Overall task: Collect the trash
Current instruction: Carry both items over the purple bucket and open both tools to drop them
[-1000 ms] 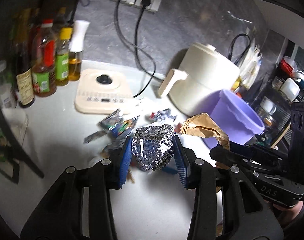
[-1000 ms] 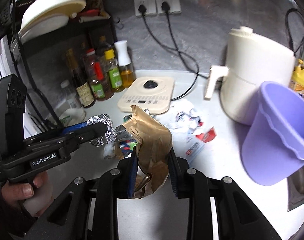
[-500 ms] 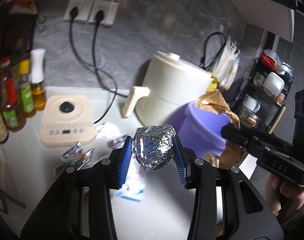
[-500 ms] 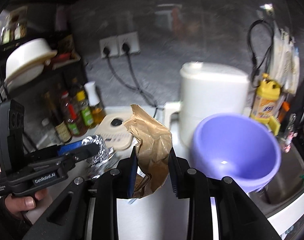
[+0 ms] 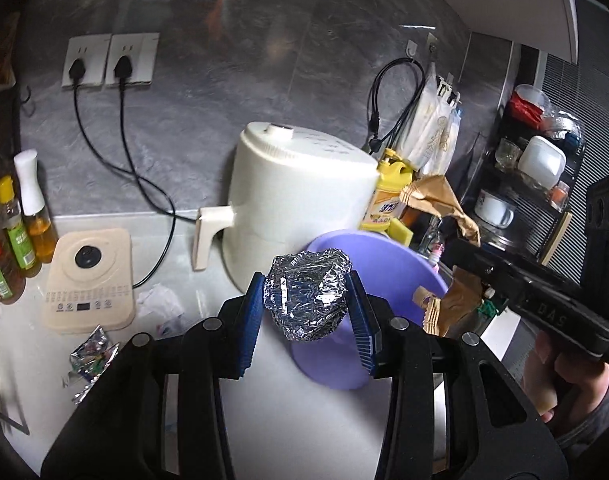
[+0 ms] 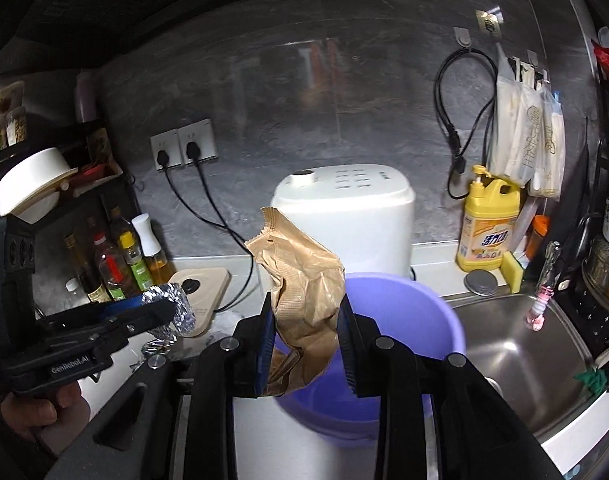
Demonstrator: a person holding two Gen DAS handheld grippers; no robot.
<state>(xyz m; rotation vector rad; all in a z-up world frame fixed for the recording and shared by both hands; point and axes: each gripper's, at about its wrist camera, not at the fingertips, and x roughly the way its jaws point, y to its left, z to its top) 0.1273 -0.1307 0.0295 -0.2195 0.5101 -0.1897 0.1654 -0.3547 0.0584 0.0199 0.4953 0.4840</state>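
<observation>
- Left gripper [image 5: 307,312]: blue pads pinch a crumpled foil ball [image 5: 307,300], held in the air just in front of the purple bin [image 5: 388,248].
- Right gripper [image 6: 305,340]: pads clamp a crumpled brown paper bag [image 6: 304,280], held above the bin's near rim.
- Purple bin stands on the white counter [image 5: 304,408], beside the sink [image 6: 520,344] and before the white appliance [image 5: 292,196].
- Wrappers [image 5: 92,354] lie on the counter near the cream appliance base [image 5: 90,276].
</observation>
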